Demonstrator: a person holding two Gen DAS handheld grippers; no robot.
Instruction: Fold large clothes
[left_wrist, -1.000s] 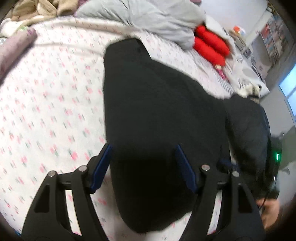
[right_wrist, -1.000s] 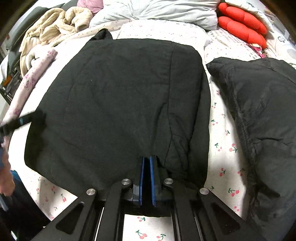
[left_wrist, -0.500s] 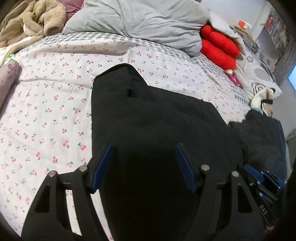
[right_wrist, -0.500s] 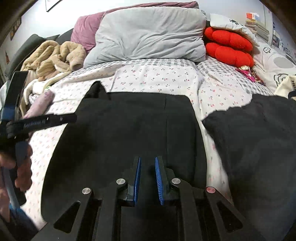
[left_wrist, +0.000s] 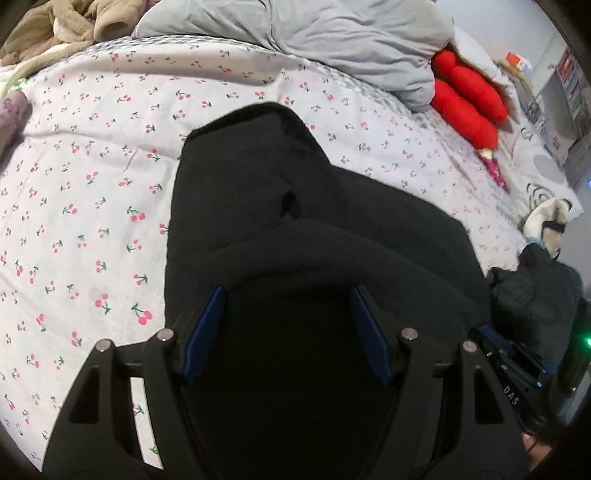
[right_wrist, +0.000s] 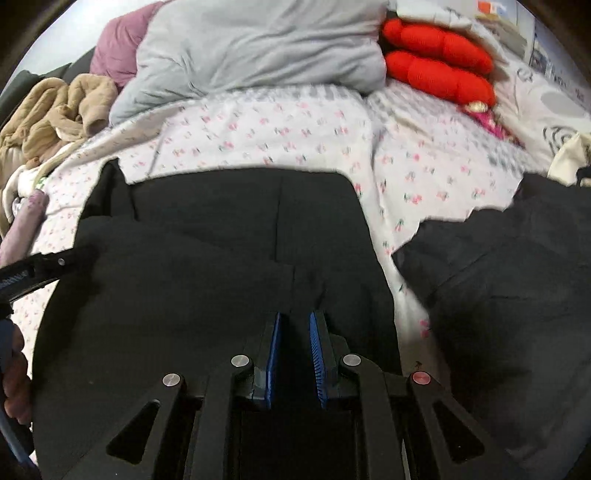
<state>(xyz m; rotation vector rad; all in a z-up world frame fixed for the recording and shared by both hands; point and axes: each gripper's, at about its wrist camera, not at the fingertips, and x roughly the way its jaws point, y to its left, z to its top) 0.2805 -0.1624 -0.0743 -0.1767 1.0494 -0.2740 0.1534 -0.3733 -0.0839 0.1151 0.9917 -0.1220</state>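
A large black garment (left_wrist: 295, 206) lies on the cherry-print bed sheet (left_wrist: 92, 184). Its near part is folded forward over the far part, and the fold edge (right_wrist: 221, 236) runs across the right wrist view. My left gripper (left_wrist: 288, 295) hangs open and wide above the dark cloth, gripping nothing that I can see. Over the garment's (right_wrist: 314, 206) right side, my right gripper (right_wrist: 295, 317) has its jaws a little apart, with only cloth showing behind the gap. The left gripper (right_wrist: 44, 266) and a hand (right_wrist: 14, 387) show at that view's left edge.
A second crumpled black garment (right_wrist: 517, 277) lies to the right. A grey duvet (right_wrist: 258, 48), red cushions (right_wrist: 436, 62) and a beige blanket (right_wrist: 55, 110) are piled at the head of the bed. Bare sheet lies left of the garment.
Both grippers moved forward over the garment towards the pillows, and its near part now lies folded over. The right jaws, shut on the hem a second ago, have parted slightly.
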